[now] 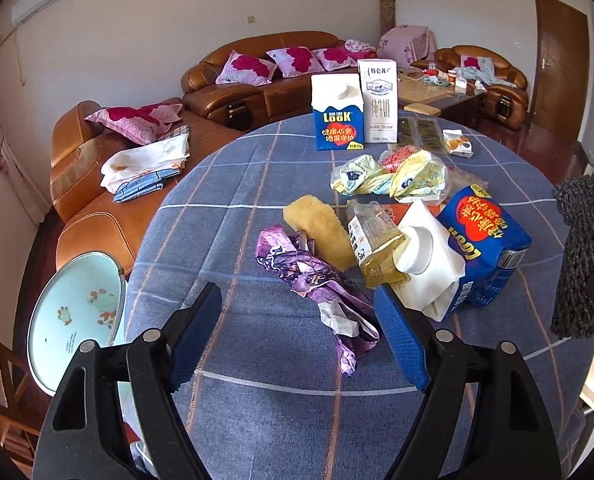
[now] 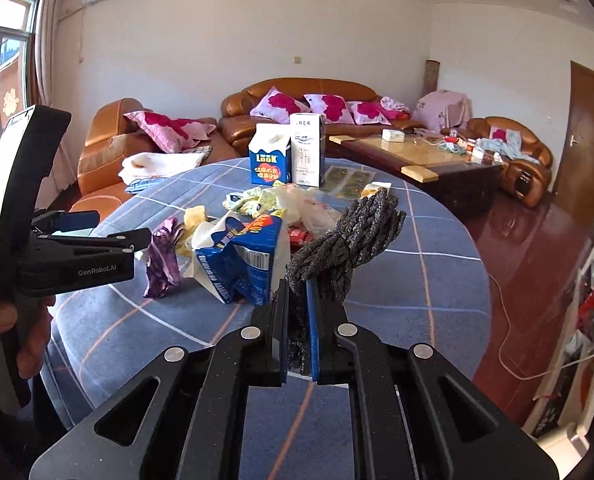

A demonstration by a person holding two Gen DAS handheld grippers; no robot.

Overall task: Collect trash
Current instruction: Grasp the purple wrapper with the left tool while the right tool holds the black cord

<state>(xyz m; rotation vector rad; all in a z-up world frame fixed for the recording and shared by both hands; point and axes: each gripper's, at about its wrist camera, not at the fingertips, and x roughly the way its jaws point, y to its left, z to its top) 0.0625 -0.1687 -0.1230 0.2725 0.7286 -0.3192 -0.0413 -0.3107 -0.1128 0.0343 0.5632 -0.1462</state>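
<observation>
A: Where does the trash sit against the fingers?

B: In the left wrist view, the crumpled purple wrapper [image 1: 317,276] lies on the blue checked counter [image 1: 237,184], its near end reaching in between the left gripper [image 1: 299,308], closer to the right finger. Nothing is gripped.

A: How wide are they?

B: Spread wide, blue pads [image 1: 195,336] facing each other, not touching the wrapper as far as I can tell. Just right of the wrapper come a yellow sponge-like piece [image 1: 317,228], a clear packet with yellowish contents [image 1: 377,240], then a toppled blue and white carton [image 1: 465,252] with its white cap pointing at the camera.

A: And the other hand?

B: The right gripper [image 2: 297,300] is nearly closed, pinching a dark grey knitted bundle [image 2: 349,240] that sticks up and away from the fingers. In the left view the same bundle hangs at the far right edge.

A: Any writing?

B: The upright blue carton [image 1: 337,112] at the far side reads "LOOK", with red-and-yellow Chinese characters below that I can't make out. A white milk carton [image 1: 378,100] touches its right side, also with Chinese print. In the right wrist view the left gripper's body says "GenRobot.AI"

A: Anything else among the trash?

B: Crumpled yellow-green bags [image 1: 393,176] between the cartons, and a small snack packet [image 1: 459,142] to the far right
</observation>
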